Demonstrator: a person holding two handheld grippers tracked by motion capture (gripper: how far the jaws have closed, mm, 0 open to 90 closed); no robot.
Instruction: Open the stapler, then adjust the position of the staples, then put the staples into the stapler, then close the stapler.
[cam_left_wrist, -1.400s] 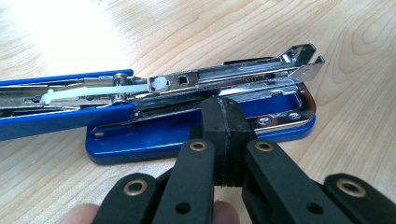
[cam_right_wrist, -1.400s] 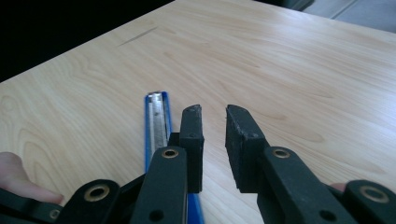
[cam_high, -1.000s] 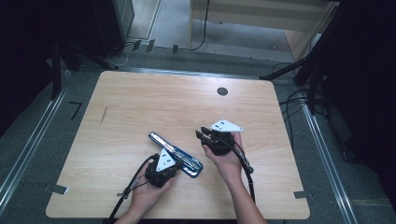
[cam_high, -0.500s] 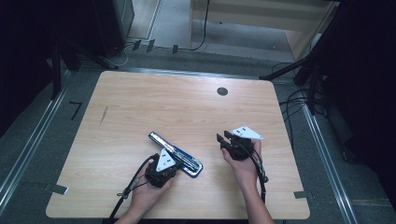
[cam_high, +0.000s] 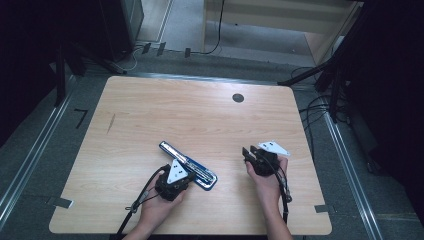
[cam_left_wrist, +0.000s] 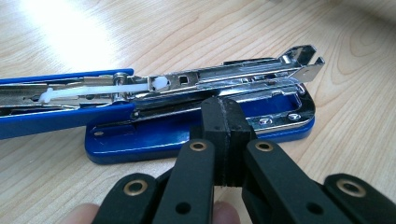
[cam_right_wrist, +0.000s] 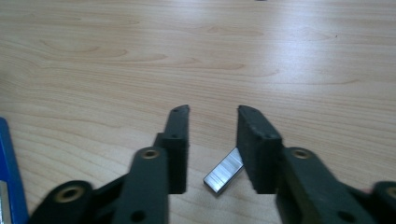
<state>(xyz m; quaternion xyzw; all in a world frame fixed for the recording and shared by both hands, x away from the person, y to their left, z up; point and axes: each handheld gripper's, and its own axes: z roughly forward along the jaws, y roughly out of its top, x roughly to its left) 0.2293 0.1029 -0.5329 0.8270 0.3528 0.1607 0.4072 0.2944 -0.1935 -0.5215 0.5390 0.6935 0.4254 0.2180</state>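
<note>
Blue stapler (cam_high: 188, 165) lies opened out flat on the wooden table (cam_high: 175, 115), near the front edge, left of centre, running diagonally from upper left to lower right in the high view. In the left gripper view its blue base (cam_left_wrist: 196, 130) sits on the wood with the chrome magazine (cam_left_wrist: 224, 81) exposed on top and the blue cover arm (cam_left_wrist: 56, 100) swung out to the left. Left gripper (cam_high: 176, 181) is at the stapler's near end; in its own view (cam_left_wrist: 227, 140) the two black pads are pressed together with nothing between them, tips right at the base's near edge, contact can't be confirmed. Right gripper (cam_high: 252, 154) sits well apart to the right over bare table. Its own view (cam_right_wrist: 212, 140) has the jaws partly open, having just been closing a bit; a small strip of staples (cam_right_wrist: 224, 176) lies on the wood between them, against the right-hand pad (cam_right_wrist: 254, 140), clear of the left-hand one. Not clamped.
</note>
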